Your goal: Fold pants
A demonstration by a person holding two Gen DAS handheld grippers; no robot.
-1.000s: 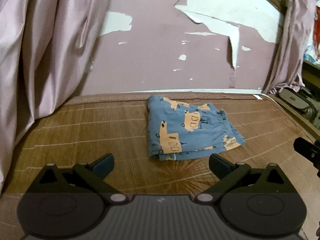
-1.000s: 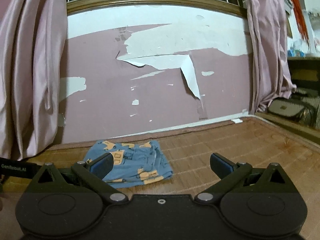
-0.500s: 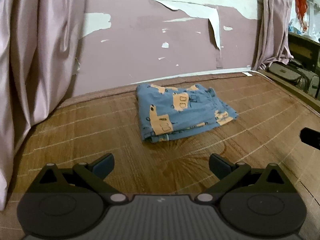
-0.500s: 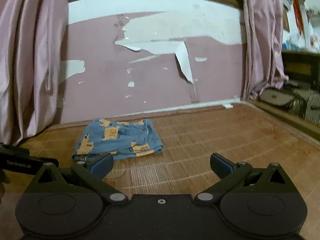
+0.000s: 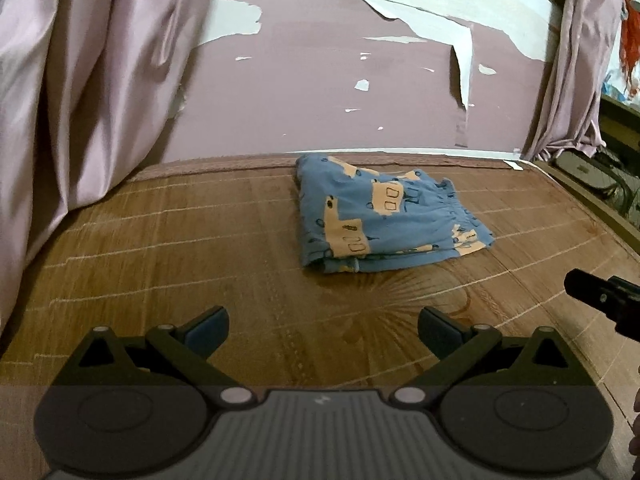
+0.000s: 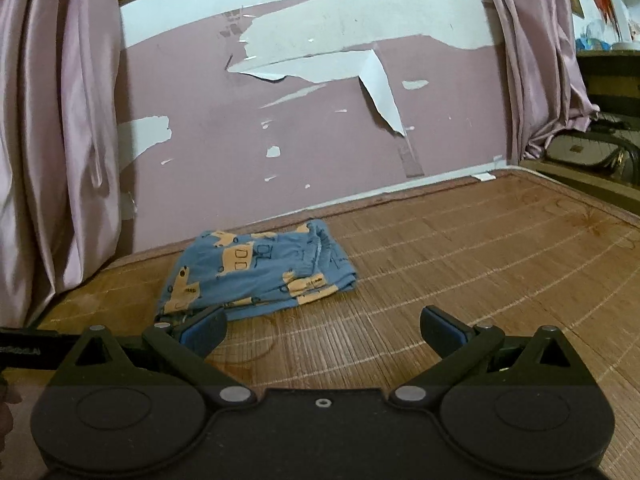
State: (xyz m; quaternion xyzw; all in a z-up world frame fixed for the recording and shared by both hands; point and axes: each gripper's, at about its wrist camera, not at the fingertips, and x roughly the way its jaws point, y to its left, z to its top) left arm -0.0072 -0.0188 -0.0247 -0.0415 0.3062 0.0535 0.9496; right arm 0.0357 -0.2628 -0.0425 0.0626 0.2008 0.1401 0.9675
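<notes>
Blue pants (image 5: pixel 380 216) with an orange vehicle print lie folded into a compact stack on the bamboo mat (image 5: pixel 200 248), close to the wall. The same pants (image 6: pixel 256 276) sit left of centre in the right wrist view. My left gripper (image 5: pixel 322 330) hangs open over bare mat, well short of the stack, with nothing between its fingers. My right gripper (image 6: pixel 322 330) is open too and holds nothing; its left fingertip (image 6: pixel 204 330) overlaps the stack's near edge in the picture. The right gripper's tip (image 5: pixel 600 300) pokes in at the right edge of the left wrist view.
A pink wall (image 5: pixel 340 100) with peeling paint stands right behind the pants. Pink curtains (image 5: pixel 80 100) hang at the left and at the far right (image 6: pixel 540 60). The mat's raised wooden edge (image 6: pixel 592 192) runs along the right, with bags and clutter beyond it.
Both grippers stay open and off the pants. The views shifted: the left camera swung left and back, and the right one tilted down, so the stack sits closer to its left finger.
</notes>
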